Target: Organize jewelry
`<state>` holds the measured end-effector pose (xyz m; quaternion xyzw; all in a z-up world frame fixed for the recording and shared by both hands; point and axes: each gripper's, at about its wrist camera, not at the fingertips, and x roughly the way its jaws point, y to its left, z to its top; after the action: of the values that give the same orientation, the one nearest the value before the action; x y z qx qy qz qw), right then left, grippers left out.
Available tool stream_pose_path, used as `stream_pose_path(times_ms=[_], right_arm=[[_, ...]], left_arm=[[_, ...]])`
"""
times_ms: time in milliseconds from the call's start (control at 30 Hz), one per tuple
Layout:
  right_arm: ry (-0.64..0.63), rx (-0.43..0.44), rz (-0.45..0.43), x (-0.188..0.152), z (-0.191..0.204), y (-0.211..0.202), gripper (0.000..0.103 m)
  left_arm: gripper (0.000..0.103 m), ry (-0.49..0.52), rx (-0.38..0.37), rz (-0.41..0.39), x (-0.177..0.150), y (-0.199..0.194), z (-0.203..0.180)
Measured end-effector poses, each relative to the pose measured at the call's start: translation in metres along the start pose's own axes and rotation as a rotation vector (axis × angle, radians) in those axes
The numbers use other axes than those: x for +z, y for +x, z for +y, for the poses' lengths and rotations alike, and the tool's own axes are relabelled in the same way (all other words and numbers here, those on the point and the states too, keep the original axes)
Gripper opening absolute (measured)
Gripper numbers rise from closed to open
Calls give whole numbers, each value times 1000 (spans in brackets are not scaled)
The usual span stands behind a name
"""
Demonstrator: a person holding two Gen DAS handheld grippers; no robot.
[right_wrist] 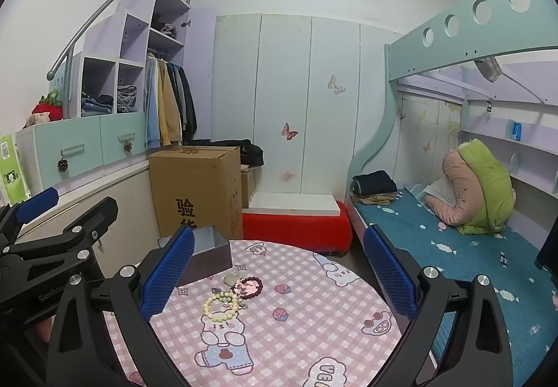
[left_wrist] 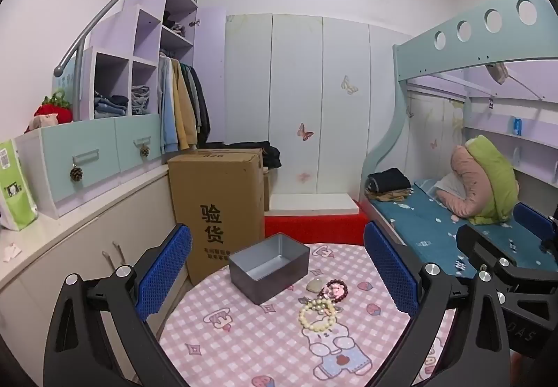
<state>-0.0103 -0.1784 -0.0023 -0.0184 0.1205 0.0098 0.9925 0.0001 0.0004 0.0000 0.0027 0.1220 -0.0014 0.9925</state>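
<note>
On the round table (left_wrist: 244,345) sit one grey metal box (left_wrist: 269,266), two bead bracelets, one cream (left_wrist: 316,313) and one dark red (left_wrist: 336,288), and one pale stone (left_wrist: 315,284). Behind stands one cardboard box (left_wrist: 216,198).

Bracelets (left_wrist: 322,305) on table (left_wrist: 244,345) just before tin (left_wrist: 269,265); carton (left_wrist: 216,209) behind, left.

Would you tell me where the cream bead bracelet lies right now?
In both views the cream bead bracelet lies on the pink tablecloth, just in front of the dark red bracelet, nearer than the metal box.
</note>
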Motion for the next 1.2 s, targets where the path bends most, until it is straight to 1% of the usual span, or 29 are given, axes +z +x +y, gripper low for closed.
stream_pose_path(times_ms=[1200], right_arm=[[12, 1, 14, -4, 2, 1, 95]], left_arm=[[96, 7, 0, 2, 0, -1, -3]])
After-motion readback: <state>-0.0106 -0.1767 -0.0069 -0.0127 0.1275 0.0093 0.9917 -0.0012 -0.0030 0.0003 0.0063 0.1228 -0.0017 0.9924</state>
